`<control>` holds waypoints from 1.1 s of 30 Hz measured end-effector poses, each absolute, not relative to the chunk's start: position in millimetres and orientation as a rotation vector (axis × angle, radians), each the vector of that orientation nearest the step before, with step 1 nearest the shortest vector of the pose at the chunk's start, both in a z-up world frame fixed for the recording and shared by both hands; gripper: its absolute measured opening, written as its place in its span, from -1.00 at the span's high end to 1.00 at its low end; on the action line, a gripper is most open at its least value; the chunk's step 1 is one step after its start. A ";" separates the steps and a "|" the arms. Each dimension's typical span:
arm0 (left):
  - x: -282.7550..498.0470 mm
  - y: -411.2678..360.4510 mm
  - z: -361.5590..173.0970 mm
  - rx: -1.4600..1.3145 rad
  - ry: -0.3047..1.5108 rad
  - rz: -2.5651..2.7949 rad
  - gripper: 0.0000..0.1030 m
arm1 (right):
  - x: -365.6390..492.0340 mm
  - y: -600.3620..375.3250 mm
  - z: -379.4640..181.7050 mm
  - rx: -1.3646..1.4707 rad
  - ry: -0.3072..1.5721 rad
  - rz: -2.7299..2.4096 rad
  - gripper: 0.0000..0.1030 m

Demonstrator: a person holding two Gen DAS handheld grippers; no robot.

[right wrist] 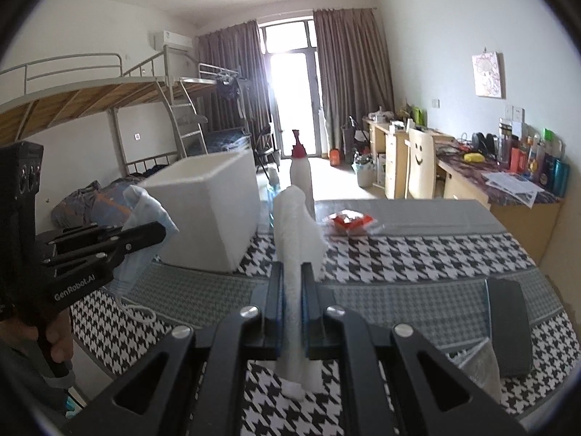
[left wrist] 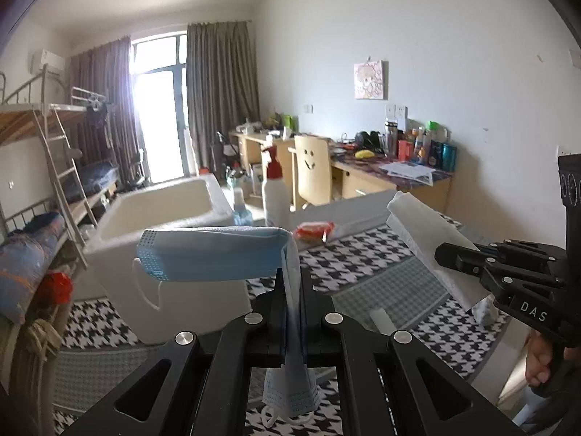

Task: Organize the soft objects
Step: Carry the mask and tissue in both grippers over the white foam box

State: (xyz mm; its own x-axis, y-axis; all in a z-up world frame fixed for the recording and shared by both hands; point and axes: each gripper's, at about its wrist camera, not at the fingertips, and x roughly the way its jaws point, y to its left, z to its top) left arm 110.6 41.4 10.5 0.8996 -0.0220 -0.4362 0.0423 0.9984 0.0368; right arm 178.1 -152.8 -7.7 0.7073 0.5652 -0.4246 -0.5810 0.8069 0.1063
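Gripping blue mask, left tongs; right tongs clamp white cloth; foam box rim near.

Legible markings, two found: "DAS" in white letters on the black body of the right gripper, left wrist view at 4 o'clock; "GenRobot.AI" in white on the left gripper body, right wrist view at 8 o'clock

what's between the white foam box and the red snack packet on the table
In the right wrist view, a white spray bottle with a red nozzle stands between the foam box and the red packet.
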 end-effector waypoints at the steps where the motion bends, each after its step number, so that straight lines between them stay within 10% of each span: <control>1: 111.3 42.8 13.0 0.044 0.447 -0.032 0.90 | 179.8 -151.5 -4.8 -0.036 0.453 0.639 0.79; 33: 139.8 71.5 60.9 0.019 0.367 0.015 0.90 | 208.8 -101.8 50.1 -0.054 0.394 0.739 0.79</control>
